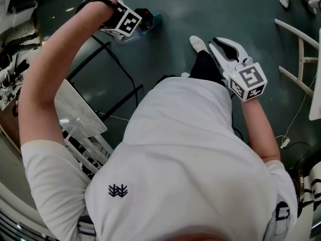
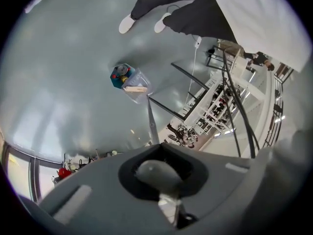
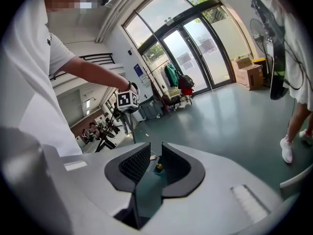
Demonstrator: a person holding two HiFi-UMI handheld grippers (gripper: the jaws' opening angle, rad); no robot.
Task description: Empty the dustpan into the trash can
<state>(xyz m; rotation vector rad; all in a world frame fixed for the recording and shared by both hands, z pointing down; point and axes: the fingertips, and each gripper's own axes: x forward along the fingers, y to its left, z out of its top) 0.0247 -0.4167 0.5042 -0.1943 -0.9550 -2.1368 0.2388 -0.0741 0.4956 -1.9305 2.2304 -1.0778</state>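
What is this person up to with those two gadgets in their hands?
A person in a white shirt is working with two handheld grippers. The left gripper is shut on the grey top end of a long-handled clear plastic dustpan, whose scoop hangs right by a small teal trash can on the grey-green floor. Some bits already lie in the can. The right gripper is open and empty, off to the side.

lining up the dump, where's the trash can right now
In the left gripper view the teal trash can stands on the grey floor, up and left of centre, with the clear dustpan close at its lower right.
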